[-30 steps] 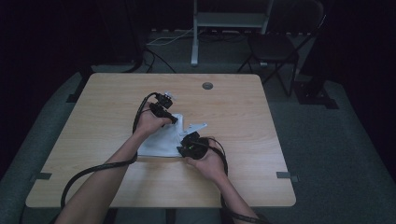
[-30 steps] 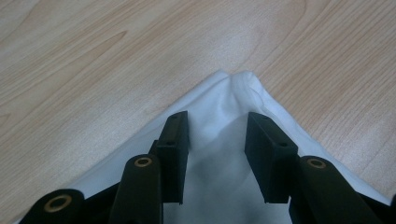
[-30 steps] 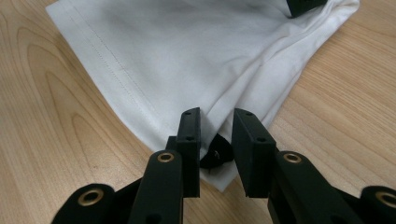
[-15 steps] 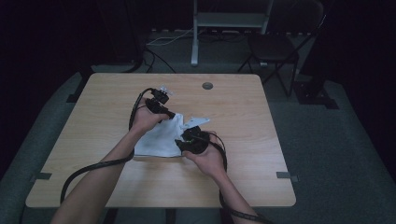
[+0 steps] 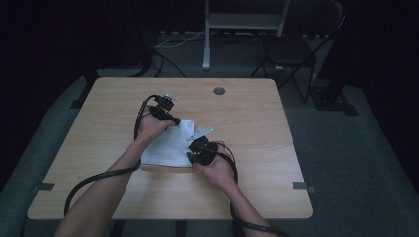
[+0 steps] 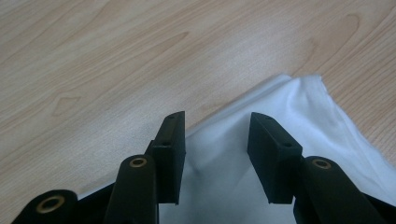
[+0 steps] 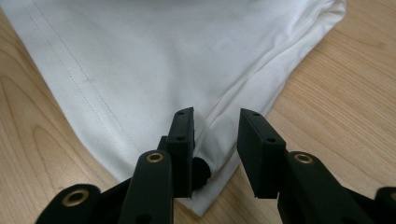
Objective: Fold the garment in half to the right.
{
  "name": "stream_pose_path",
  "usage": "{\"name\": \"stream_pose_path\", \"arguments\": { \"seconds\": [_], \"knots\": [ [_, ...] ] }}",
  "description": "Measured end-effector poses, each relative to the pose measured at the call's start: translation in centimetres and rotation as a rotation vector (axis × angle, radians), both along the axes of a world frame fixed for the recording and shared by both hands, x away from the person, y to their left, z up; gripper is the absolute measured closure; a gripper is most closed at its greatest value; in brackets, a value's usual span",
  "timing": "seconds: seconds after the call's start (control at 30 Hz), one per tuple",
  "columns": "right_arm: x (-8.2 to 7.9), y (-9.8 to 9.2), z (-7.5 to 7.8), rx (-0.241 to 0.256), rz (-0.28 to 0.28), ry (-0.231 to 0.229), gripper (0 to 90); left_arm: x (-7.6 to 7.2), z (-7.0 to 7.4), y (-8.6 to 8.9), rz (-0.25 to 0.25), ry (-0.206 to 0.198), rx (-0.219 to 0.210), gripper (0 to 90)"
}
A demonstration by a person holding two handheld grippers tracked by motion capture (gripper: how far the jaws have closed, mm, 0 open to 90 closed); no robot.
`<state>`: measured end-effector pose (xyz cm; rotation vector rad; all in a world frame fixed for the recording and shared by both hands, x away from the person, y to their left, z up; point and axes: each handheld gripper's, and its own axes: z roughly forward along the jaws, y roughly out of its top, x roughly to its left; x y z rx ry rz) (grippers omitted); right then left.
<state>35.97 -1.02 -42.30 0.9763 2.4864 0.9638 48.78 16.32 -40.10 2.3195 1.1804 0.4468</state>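
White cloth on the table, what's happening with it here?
A person works a white cloth on the wooden table with two handheld grippers. The left gripper hovers open over the cloth's far edge. The right gripper is open too, its fingers straddling a seamed corner nearest the person. Nothing is clamped yet.

My high camera looks down over the table (image 5: 257, 123); both gripper cameras sit close above the shared white cloth (image 5: 170, 143).
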Motion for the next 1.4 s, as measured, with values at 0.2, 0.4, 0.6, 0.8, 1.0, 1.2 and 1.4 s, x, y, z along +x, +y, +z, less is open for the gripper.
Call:
{"name": "stream_pose_path", "arguments": {
  "seconds": [0.2,0.4,0.6,0.8,1.0,1.2,1.4],
  "knots": [
    [-0.2,-0.2,-0.2,0.012,-0.011,-0.001,67.7,0.2,-0.6,0.0,0.0,0.005,-0.006,56.5],
    [-0.3,-0.4,0.3,0.025,-0.015,-0.016,65.3,0.0,0.4,0.4,-0.012,-0.019,-0.012,53.7],
    [-0.6,-0.1,1.4,0.057,-0.01,-0.039,62.6,0.0,1.5,2.4,0.027,-0.032,-0.013,53.7],
    [-0.6,0.3,0.6,0.024,0.003,-0.017,62.7,0.3,0.4,2.9,0.051,-0.016,0.012,53.7],
    [-0.6,0.3,0.4,0.011,0.008,-0.012,63.5,0.4,-0.5,2.9,0.057,-0.015,0.031,53.8],
    [-0.6,0.3,0.2,0.018,0.006,-0.008,63.5,0.6,-1.0,3.0,0.052,-0.013,0.036,53.4],
    [-0.6,0.1,0.8,0.053,-0.007,-0.008,61.9,-0.2,0.2,3.6,0.045,-0.045,0.023,52.3]
  ]
}}
